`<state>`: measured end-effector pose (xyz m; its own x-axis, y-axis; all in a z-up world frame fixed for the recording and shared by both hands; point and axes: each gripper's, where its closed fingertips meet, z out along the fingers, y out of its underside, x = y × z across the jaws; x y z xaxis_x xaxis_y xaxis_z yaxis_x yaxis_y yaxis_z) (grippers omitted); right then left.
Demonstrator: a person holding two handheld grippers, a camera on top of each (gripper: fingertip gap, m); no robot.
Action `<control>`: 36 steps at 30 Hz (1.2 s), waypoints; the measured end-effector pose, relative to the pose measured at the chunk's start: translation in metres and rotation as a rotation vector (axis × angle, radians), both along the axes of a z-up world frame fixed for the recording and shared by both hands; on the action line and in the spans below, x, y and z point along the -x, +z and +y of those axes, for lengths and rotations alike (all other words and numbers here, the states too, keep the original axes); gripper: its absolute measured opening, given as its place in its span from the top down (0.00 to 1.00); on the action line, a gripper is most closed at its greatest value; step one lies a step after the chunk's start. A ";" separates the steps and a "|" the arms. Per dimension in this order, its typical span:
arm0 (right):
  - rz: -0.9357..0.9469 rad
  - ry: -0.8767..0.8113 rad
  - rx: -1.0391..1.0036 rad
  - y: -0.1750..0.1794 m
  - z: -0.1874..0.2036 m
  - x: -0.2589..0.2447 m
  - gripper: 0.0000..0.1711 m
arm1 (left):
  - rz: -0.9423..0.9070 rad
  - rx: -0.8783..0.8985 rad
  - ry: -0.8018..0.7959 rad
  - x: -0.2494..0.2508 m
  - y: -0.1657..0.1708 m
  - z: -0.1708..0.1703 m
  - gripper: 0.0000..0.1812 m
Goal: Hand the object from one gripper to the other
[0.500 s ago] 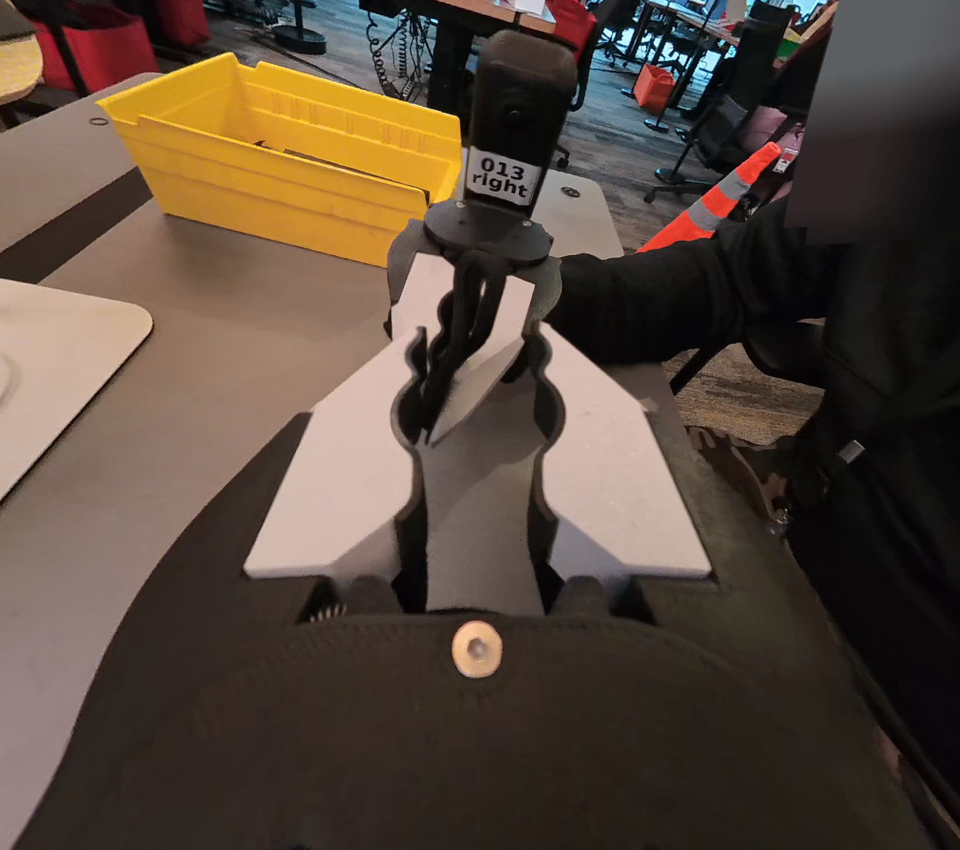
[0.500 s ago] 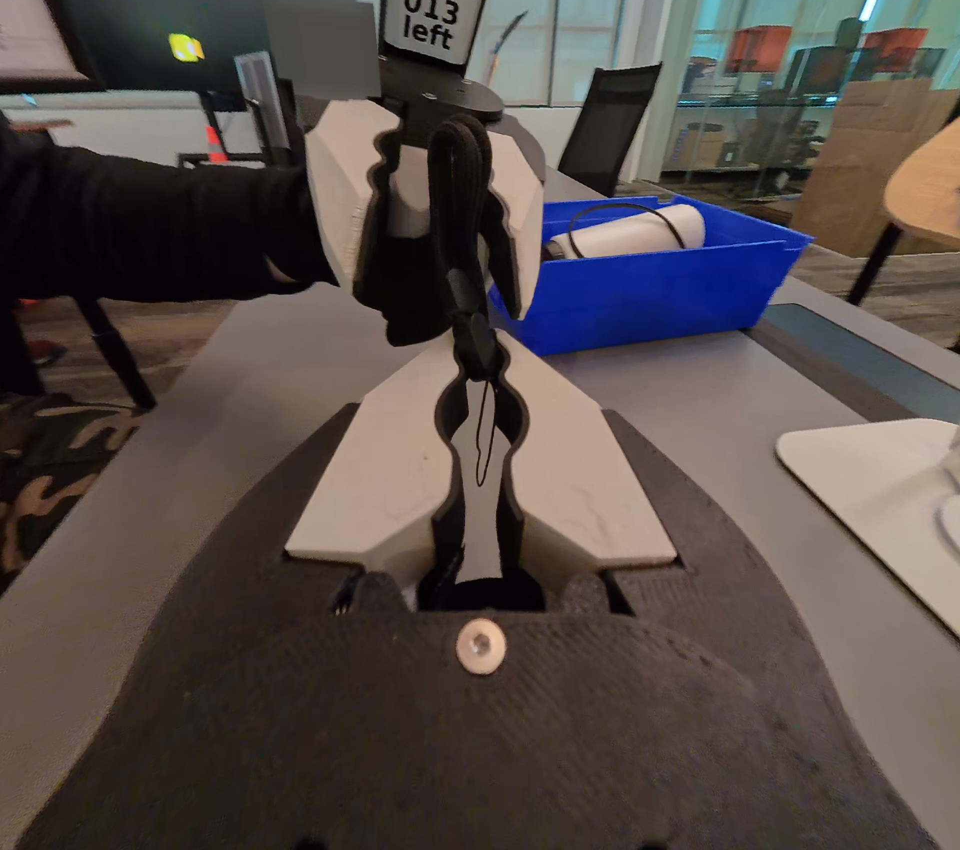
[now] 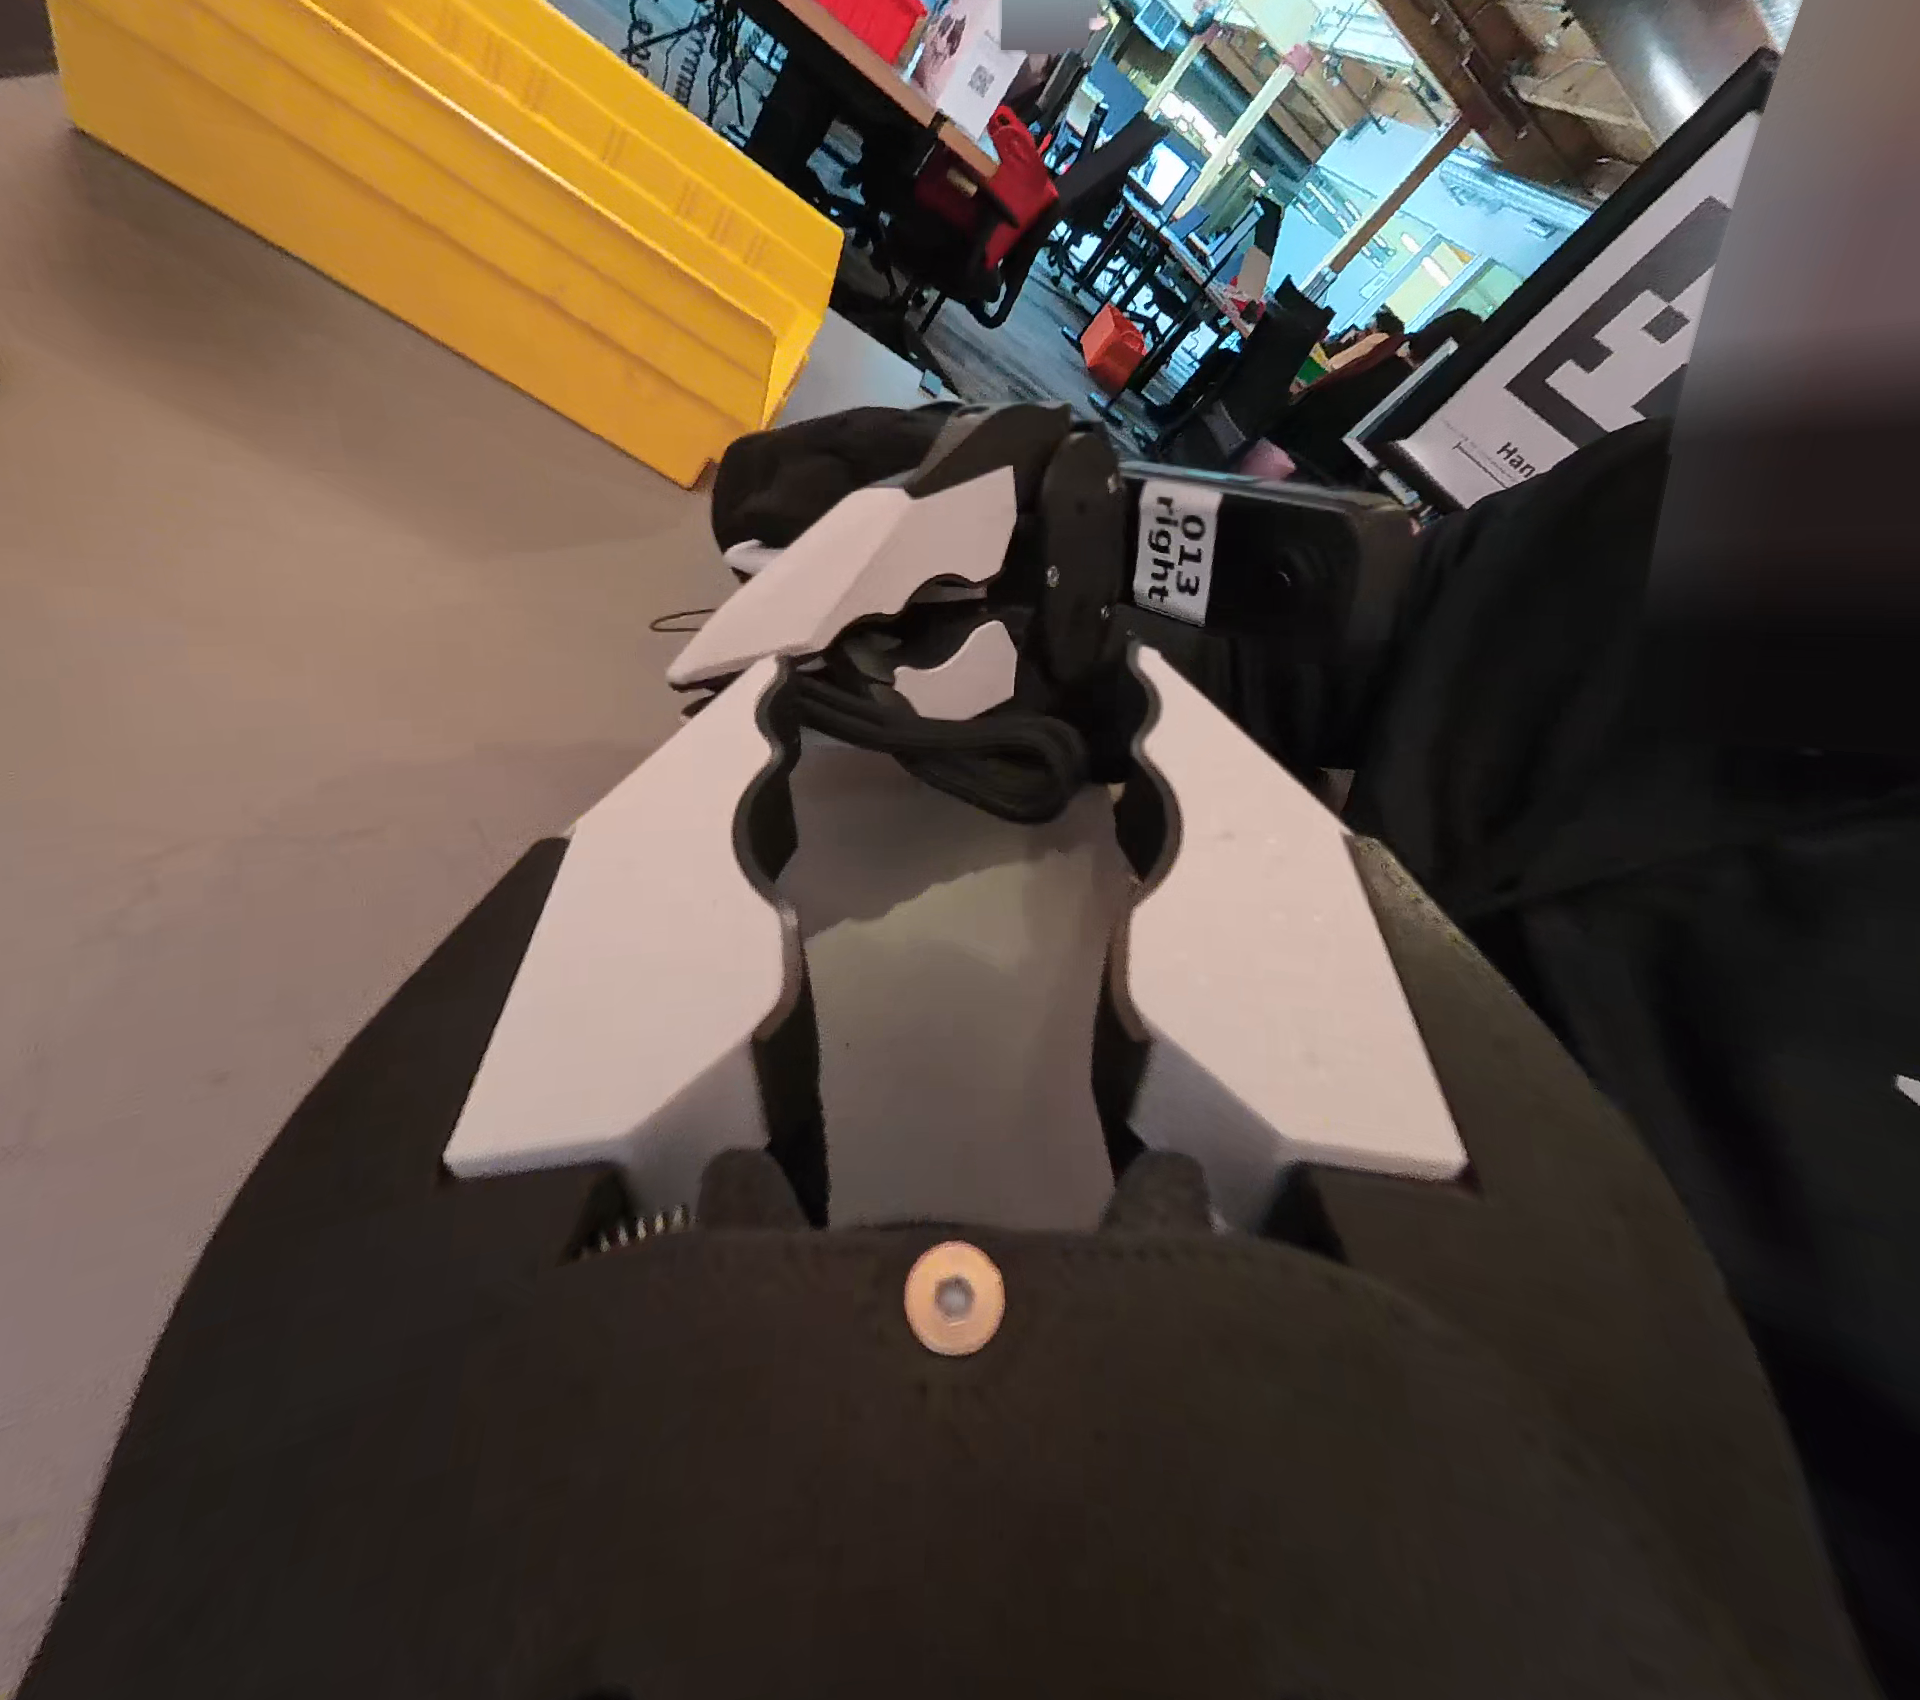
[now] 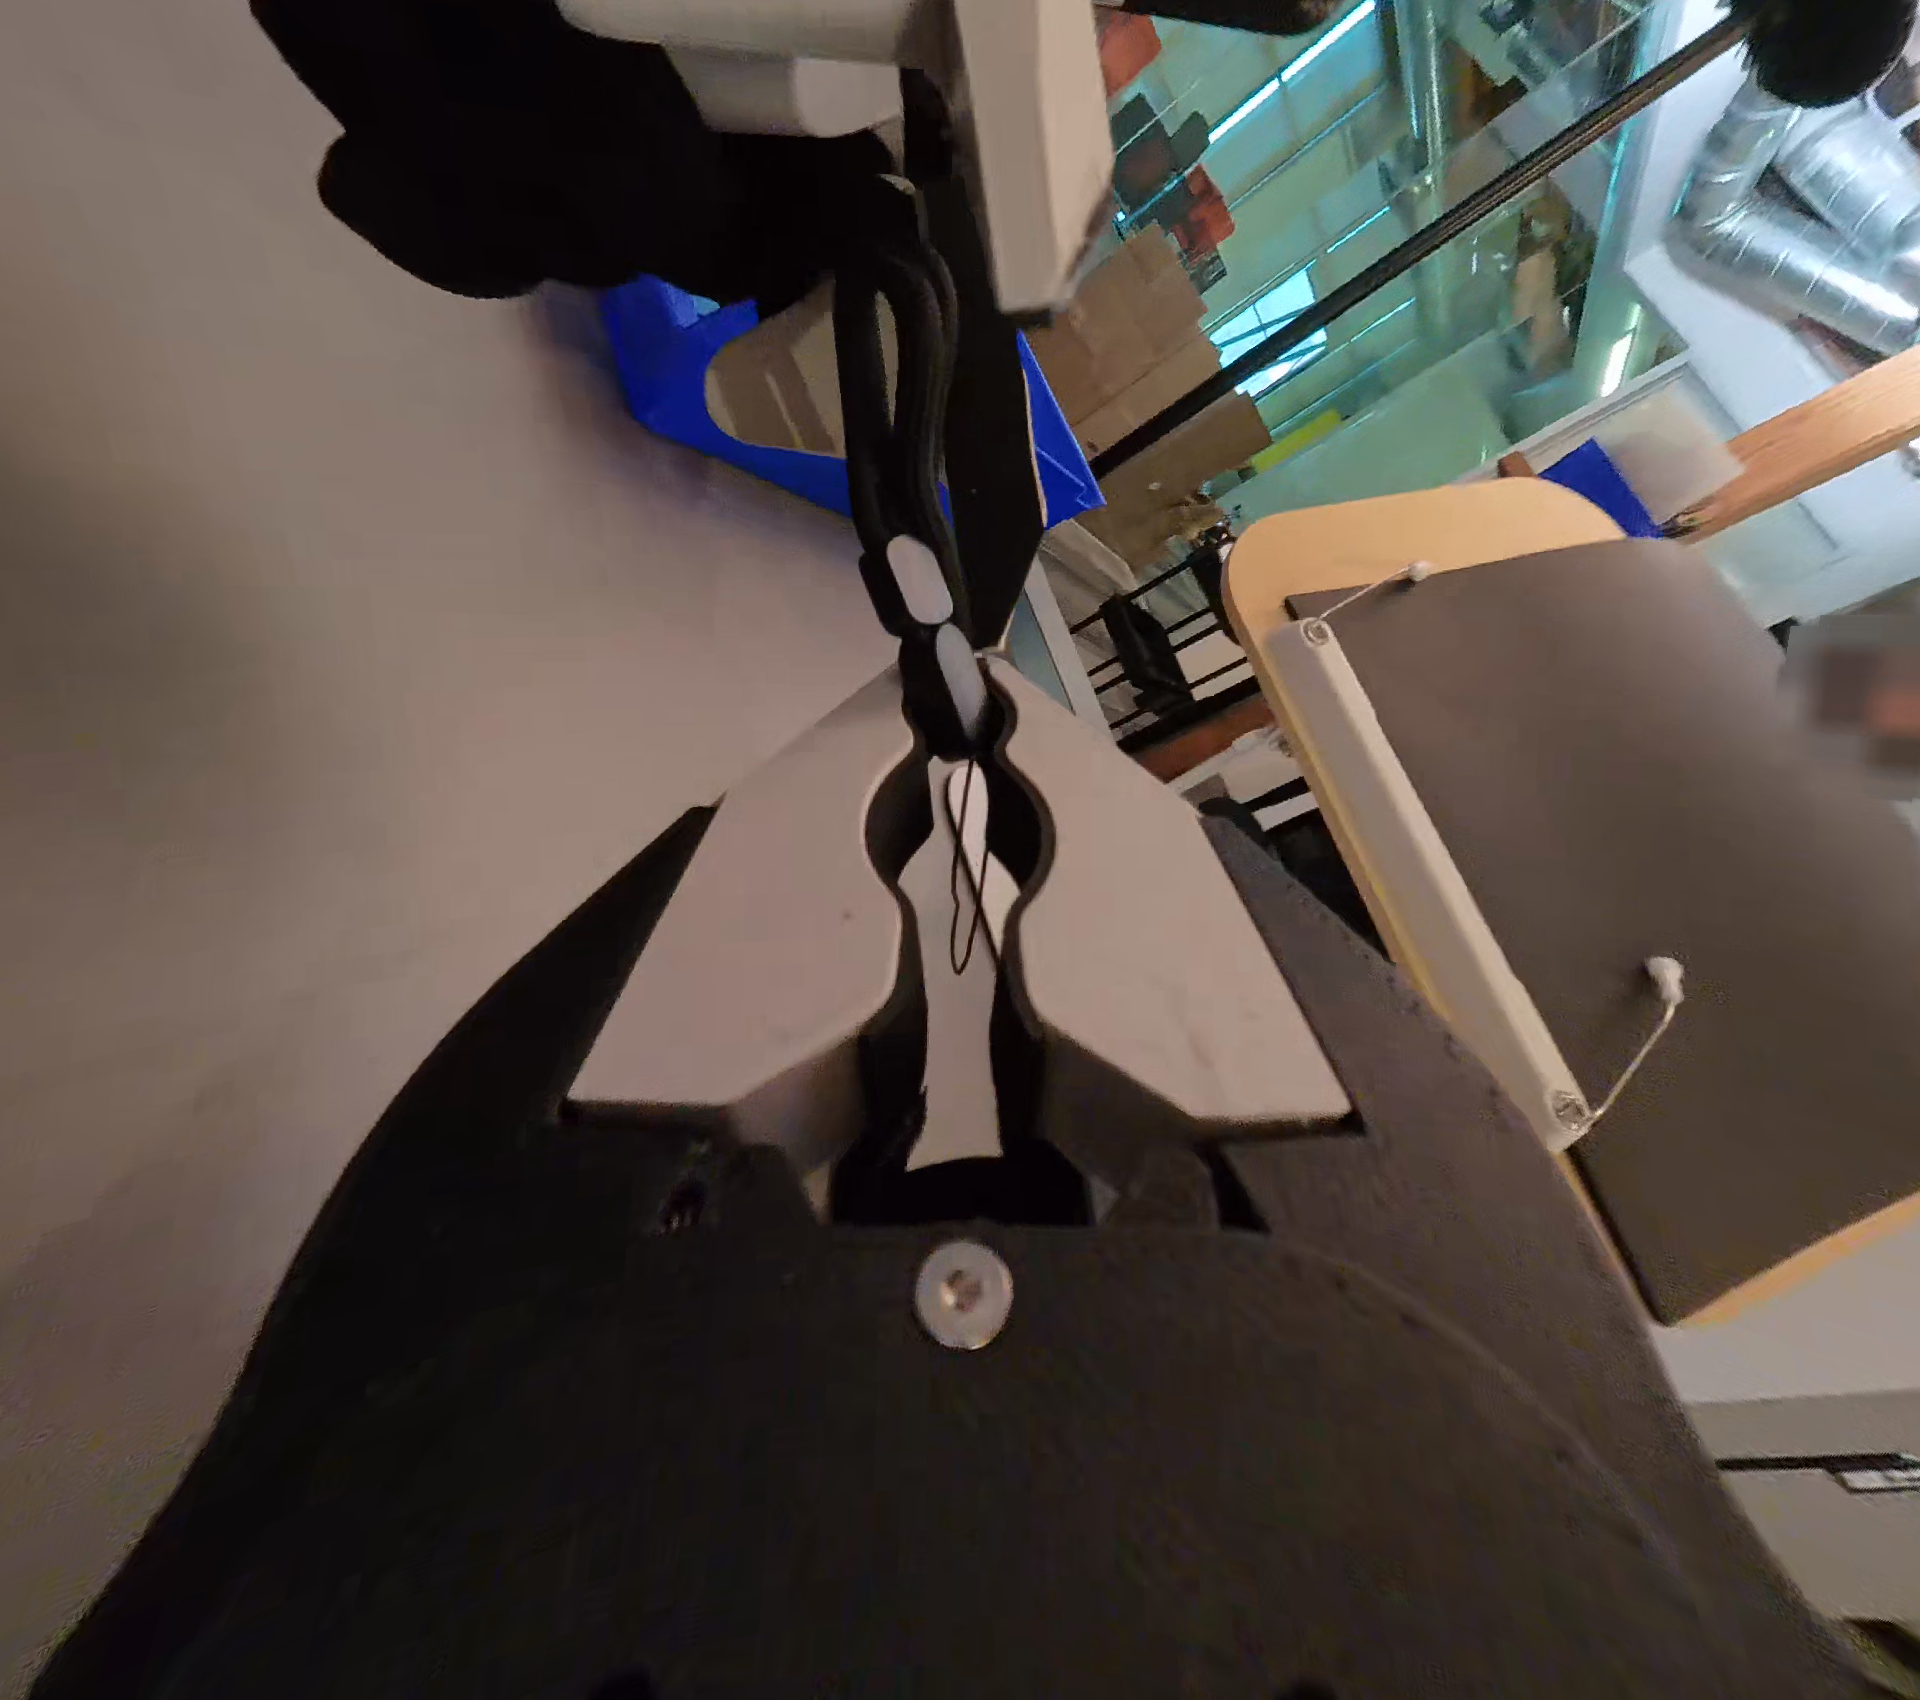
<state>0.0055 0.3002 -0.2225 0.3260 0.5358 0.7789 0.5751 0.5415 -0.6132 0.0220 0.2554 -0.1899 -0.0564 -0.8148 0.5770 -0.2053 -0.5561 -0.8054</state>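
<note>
The right gripper (image 4: 961,705), a hand-held tool with pale grey wedge-shaped fingers on a black textured body, is pinching one end of the object: a bundle of thin black cord (image 4: 899,445) with small white beads strung near the pinched end. In the right wrist view its jaws are standing nearly together, clamped on the cord at the tips, with a fine black thread trailing back through the gap between them.

The left gripper (image 3: 951,736) is of the same make, and its jaws are standing well apart, with bare grey table showing between them. In the left wrist view the black cord (image 3: 966,741) is lying just past its fingertips, roughly across the opening, with the free looped part bulging toward the left gripper's right finger. The right gripper (image 3: 842,611) is coming in from that same right-hand side, lying almost crosswise to the left gripper's fingers.

Taking the cord as the landmark: the right gripper is holding its beaded end, and the cord's long axis is running straight out from the right gripper's tips toward the left gripper (image 4: 997,92), which is appearing close above it in the right wrist view. The left gripper is the near, free one, and its open jaws are sitting at the cord's looped end, though whether the loops are truly between the fingers I cannot tell.

A yellow plastic bin (image 3: 416,133) is standing on the table well beyond the cord, to the left.

My judgement: the handover is midway, and the left jaws would need to close on the loops before the right lets go.
</note>
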 end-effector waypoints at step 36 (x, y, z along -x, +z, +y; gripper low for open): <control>0.386 0.084 0.612 -0.006 0.017 -0.007 0.75 | 0.525 -0.584 0.452 0.024 -0.045 0.073 0.97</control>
<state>0.0124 0.3168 -0.2288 0.4553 0.8741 0.1691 0.2281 0.0690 -0.9712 -0.0025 0.3287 -0.2345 0.4935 -0.8666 -0.0735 -0.4872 -0.2055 -0.8488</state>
